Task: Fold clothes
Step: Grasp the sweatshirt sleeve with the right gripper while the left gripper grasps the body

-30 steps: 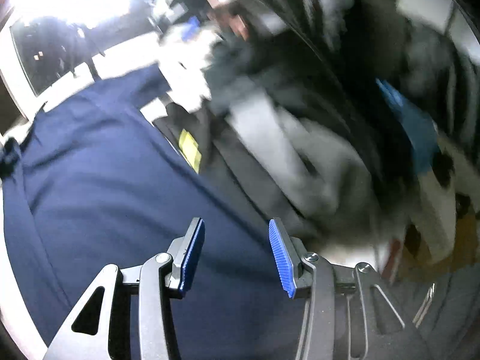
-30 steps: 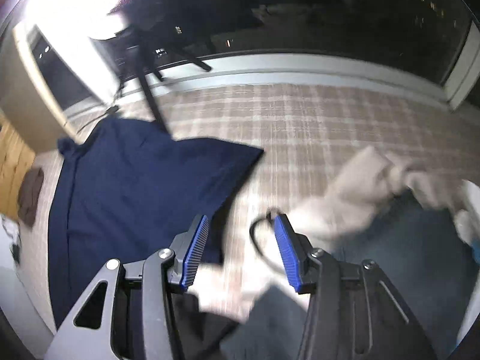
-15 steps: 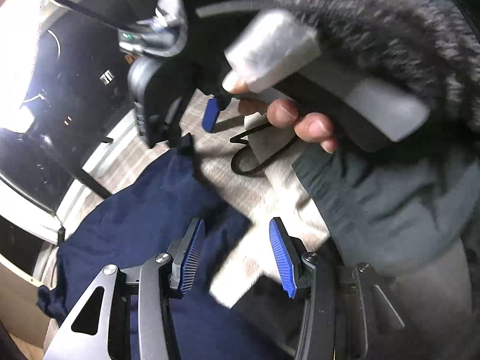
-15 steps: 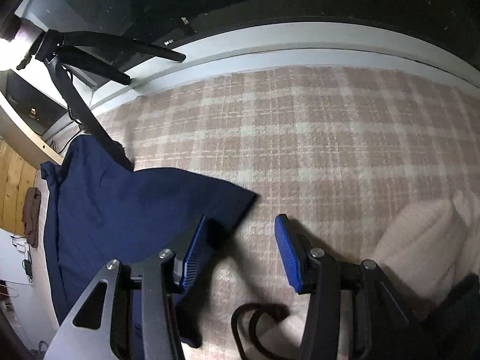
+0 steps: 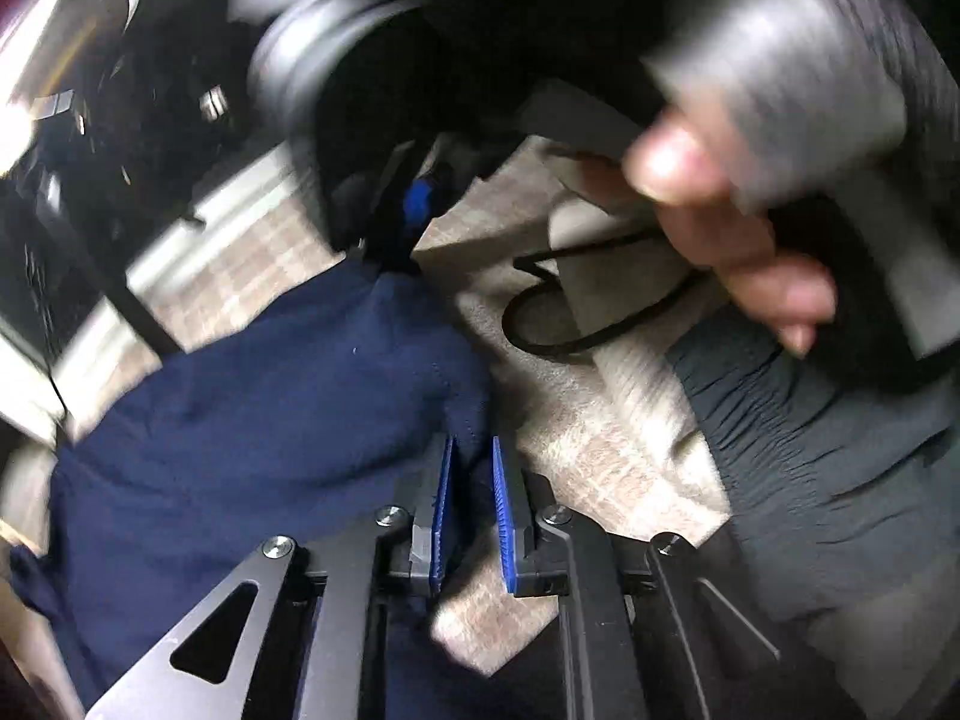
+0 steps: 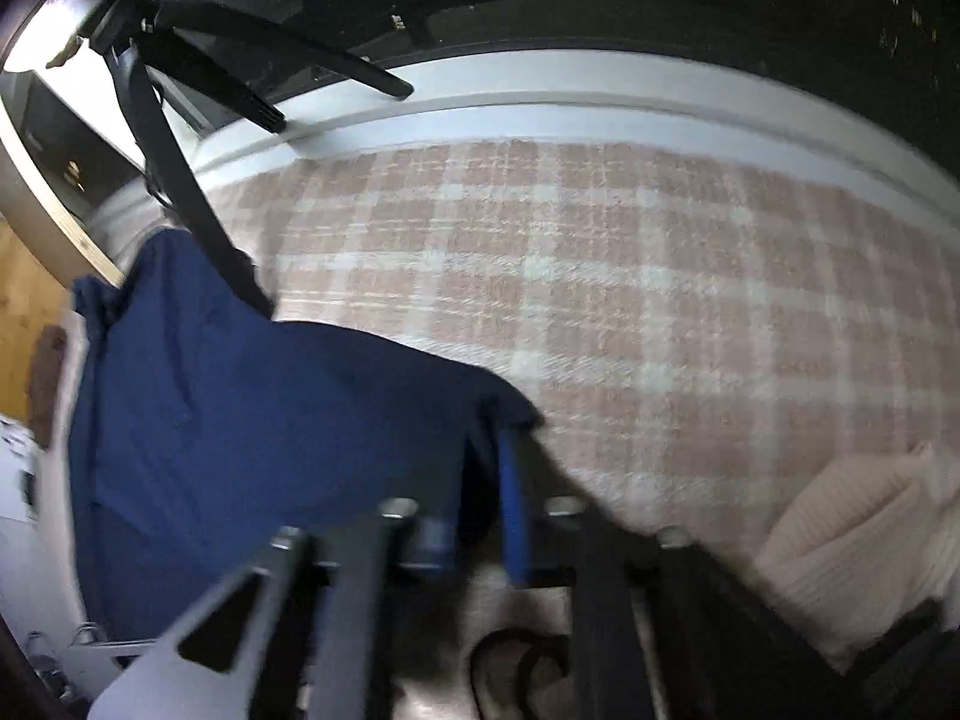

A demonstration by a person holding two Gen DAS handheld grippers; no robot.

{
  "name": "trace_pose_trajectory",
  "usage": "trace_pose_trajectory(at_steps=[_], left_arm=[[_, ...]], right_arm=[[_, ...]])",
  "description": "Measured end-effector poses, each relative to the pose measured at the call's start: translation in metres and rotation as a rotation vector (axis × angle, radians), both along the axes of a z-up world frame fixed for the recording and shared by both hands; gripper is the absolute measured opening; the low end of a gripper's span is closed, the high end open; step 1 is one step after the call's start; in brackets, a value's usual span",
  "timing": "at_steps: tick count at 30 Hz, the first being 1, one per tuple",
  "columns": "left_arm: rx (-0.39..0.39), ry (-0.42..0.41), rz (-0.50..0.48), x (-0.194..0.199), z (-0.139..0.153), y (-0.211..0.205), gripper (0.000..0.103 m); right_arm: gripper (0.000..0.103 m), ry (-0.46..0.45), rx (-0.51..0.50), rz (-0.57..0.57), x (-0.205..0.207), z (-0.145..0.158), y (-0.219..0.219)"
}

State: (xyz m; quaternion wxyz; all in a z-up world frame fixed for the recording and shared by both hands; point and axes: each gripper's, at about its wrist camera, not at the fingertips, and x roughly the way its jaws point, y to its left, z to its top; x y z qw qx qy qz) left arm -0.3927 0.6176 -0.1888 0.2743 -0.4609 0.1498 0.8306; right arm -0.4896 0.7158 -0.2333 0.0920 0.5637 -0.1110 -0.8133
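Now both left tongs and right tongs pinch the navy garment's edge on the plaid blanket

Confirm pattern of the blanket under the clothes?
Pink-and-white plaid blanket, clearest in the right wrist view.
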Motion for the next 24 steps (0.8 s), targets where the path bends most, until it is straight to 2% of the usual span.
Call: trace_pose_trajectory(at_steps=[4,6,14,20,24], left_arm=[[0.295,-0.108,0.135,-0.008,0.022,-0.054,0.012],[0.370,-0.100,0.175,-0.005,0.030,-0.073,0.011],[0.410,-0.105,0.277,-0.001,0.028,-0.106,0.012],[0.463,-0.136,0.353,0.009,0.016,-0.133,0.012],[0.495,-0.150,0.397,0.017,0.012,-0.148,0.012]], right_arm=[[0.006,0.065,-0.019,-0.008,0.005,0.018,-0.010],[0.006,0.099,-0.027,-0.012,0.008,0.027,-0.016],[0.005,0.221,-0.055,-0.018,0.018,0.060,-0.041],[0.005,0.255,-0.036,0.057,0.019,0.070,-0.087],[0.005,0.274,0.021,0.150,0.014,0.078,-0.131]])
